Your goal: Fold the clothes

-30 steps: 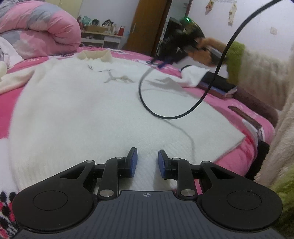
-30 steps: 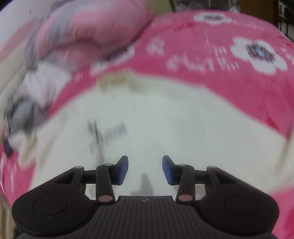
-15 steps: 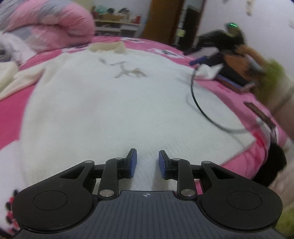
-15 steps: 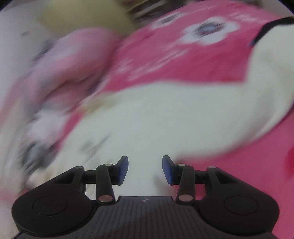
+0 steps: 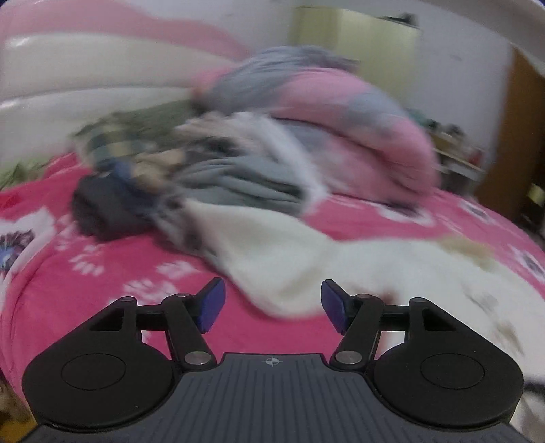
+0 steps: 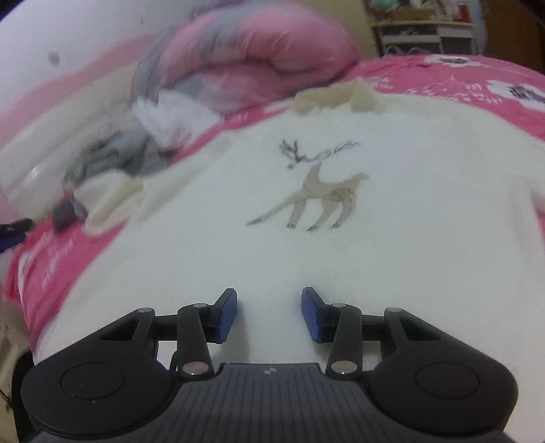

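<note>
A white sweater with a deer motif lies flat on the pink bedspread, collar at the far end. My right gripper hovers open over the sweater's lower body with nothing between its pads. In the blurred left wrist view, the sweater's sleeve stretches across the bedspread toward the pile of clothes. My left gripper is above the sleeve's end; its jaws are opening and nothing is between them.
A rolled pink and grey duvet lies at the head of the bed. A heap of loose clothes sits beside it. A shelf unit and a brown door stand beyond the bed.
The left gripper swung left from the sweater's body toward the sleeve and clothes pile, and its jaws widened. The right gripper moved over the sweater's lower body, jaws unchanged.
</note>
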A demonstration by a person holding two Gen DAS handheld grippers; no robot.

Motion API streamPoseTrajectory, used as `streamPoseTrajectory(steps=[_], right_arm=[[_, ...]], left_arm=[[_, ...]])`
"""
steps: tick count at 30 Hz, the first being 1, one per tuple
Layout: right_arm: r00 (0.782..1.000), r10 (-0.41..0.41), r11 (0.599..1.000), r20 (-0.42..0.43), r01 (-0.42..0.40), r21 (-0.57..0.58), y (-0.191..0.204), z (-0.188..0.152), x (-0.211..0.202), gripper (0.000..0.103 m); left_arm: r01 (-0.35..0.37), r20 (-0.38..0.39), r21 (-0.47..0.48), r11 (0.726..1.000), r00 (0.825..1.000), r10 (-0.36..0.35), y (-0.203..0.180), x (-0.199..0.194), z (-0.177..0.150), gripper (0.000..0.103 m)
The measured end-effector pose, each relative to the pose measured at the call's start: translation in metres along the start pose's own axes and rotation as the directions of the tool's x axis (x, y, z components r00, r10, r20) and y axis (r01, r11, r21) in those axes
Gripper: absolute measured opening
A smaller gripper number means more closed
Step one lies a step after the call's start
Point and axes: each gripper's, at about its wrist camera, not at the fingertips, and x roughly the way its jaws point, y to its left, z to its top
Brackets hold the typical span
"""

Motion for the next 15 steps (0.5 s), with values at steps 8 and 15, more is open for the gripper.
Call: streamPoseTrajectory(steps=[8,15], right_arm=[[0.998,0.033,0.999,0.051,-0.031,-0.03,-0.007,-0.011,-0.006,0.056],[0.998,0.025,0.998,0.057,-0.022,-0.064,-0.002,-0.015,-0.006,0.059]], left_arm=[[-0.014,-0.006,-0.229,0.973,1.0,0.013,0.054,0.082,0.021,0.062],[0.025,0.067,-0.322,0.946,0.998,-0.003,0.072,0.106,0.036,0.058]])
